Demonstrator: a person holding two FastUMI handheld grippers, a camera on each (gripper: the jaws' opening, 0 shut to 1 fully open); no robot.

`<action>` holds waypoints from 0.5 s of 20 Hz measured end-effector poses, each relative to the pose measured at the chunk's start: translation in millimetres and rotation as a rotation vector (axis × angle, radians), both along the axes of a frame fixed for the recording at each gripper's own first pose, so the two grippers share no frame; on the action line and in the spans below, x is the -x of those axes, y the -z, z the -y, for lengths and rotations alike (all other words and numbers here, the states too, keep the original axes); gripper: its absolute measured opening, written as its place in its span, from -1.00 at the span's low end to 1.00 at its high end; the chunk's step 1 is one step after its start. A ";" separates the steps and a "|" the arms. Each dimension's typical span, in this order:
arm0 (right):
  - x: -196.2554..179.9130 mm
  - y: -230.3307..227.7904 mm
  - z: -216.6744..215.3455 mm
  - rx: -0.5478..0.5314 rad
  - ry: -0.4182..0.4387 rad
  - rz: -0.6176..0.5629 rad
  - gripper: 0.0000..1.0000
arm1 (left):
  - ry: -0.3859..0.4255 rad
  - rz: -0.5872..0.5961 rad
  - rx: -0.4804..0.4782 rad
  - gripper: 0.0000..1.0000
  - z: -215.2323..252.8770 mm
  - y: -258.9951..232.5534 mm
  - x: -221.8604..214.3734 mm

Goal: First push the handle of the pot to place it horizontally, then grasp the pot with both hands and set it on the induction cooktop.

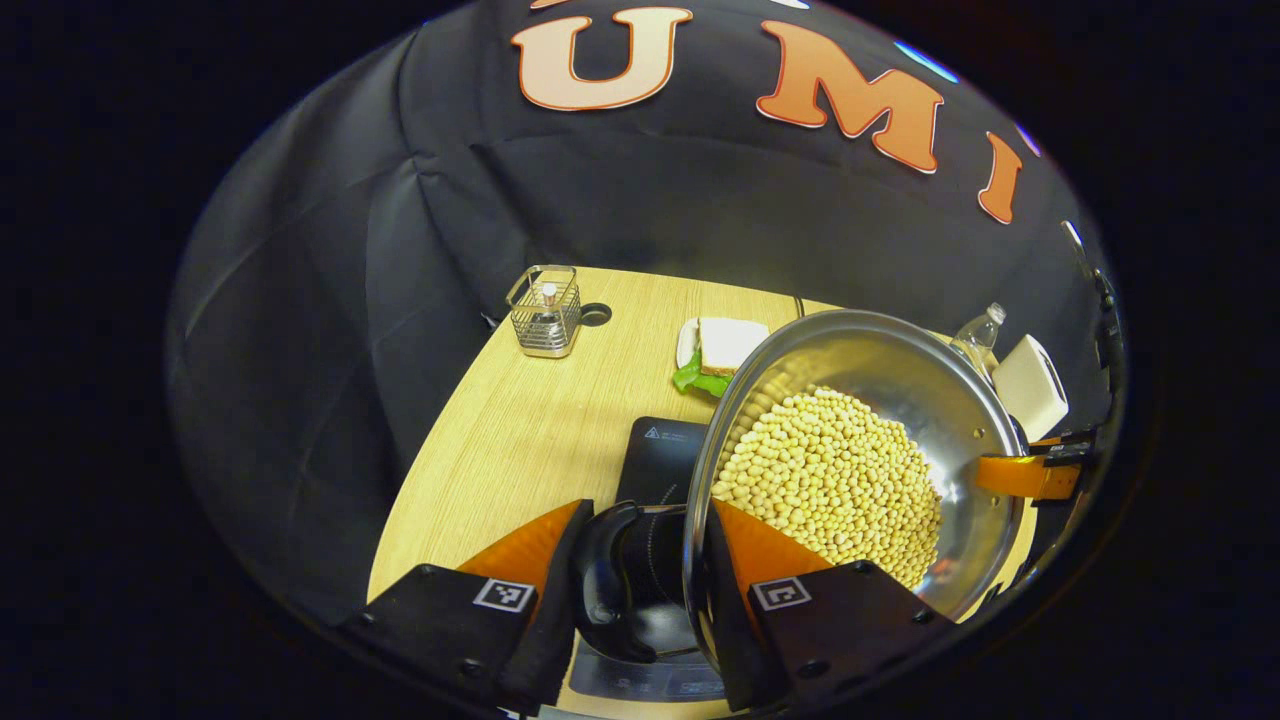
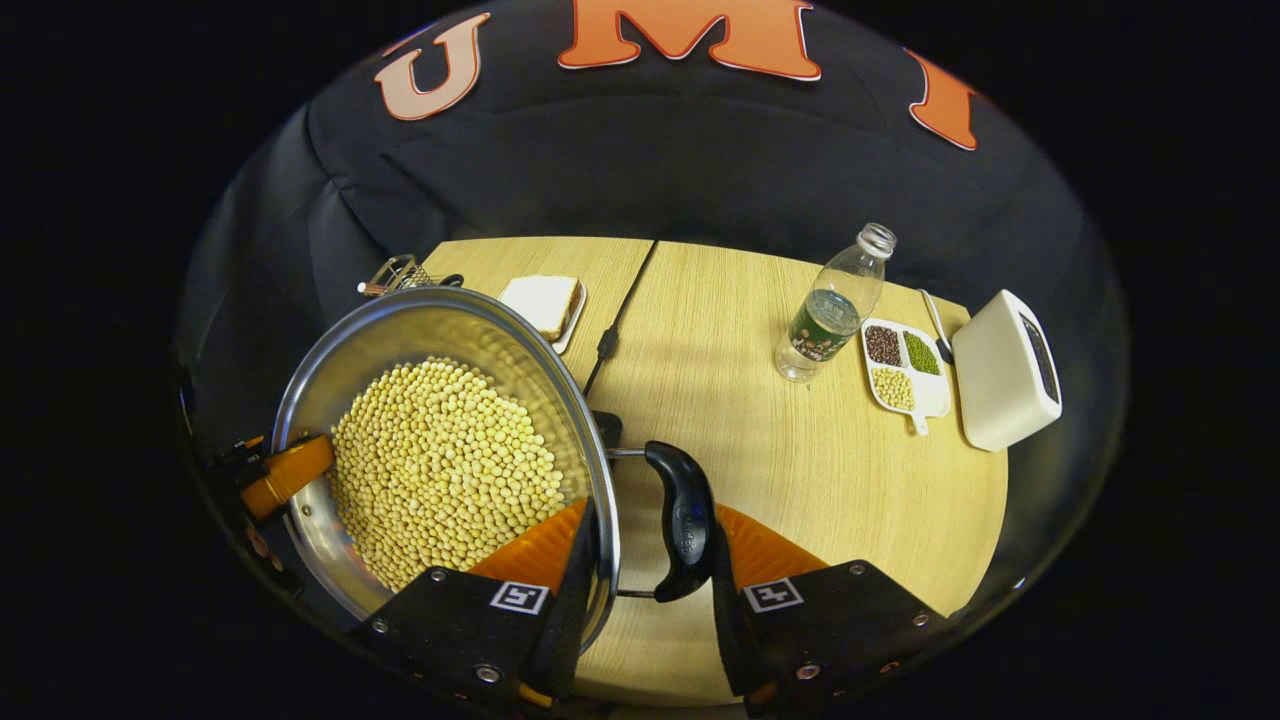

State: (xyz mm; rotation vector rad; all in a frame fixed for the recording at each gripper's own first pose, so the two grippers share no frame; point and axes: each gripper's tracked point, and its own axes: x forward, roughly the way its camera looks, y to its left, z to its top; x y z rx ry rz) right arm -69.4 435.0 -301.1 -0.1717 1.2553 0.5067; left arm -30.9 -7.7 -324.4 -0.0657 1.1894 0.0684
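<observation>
Shiny steel pot of yellow beans [image 1: 850,440] gripped both sides: left gripper [image 1: 640,590], right gripper [image 2: 648,560], jaws clamping rim-and-handle. Apparently airborne above black induction cooktop [image 1: 660,450]; setting down remains.

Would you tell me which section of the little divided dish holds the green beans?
On the divided dish beside the bottle, it is the back section nearest the white box; the others hold dark and pale beans.

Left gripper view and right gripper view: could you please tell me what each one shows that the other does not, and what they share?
Left gripper view: a round hole in the table. Right gripper view: a divided dish of beans. Shared: the pot of soybeans, held by the left gripper and the right gripper, plus the sandwich, bottle, white box and wire basket.
</observation>
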 end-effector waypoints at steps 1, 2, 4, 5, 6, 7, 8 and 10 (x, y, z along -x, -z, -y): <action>2.4 1.3 -3.3 0.006 0.008 -0.005 0.14 | 0.007 -0.006 0.005 0.30 1.5 3.4 -2.2; 4.8 3.2 -6.4 0.010 0.017 -0.012 0.13 | 0.012 -0.015 0.013 0.27 2.8 6.7 -5.9; 9.1 8.1 -12.5 0.019 0.032 -0.021 0.14 | 0.018 -0.030 0.027 0.27 2.6 13.1 -11.9; 10.8 10.2 -14.7 0.025 0.034 -0.024 0.13 | 0.025 -0.036 0.031 0.30 1.7 14.4 -11.9; 11.4 11.7 -16.3 0.031 0.040 -0.026 0.13 | 0.030 -0.040 0.038 0.28 2.2 17.1 -12.8; 13.2 13.7 -17.2 0.036 0.045 -0.029 0.13 | 0.034 -0.046 0.045 0.28 1.0 16.6 -11.9; 14.6 16.7 -19.0 0.041 0.051 -0.033 0.14 | 0.035 -0.053 0.053 0.28 0.5 19.6 -13.8; 15.3 22.5 -20.7 0.054 0.061 -0.038 0.14 | 0.046 -0.059 0.061 0.31 -1.3 23.0 -17.1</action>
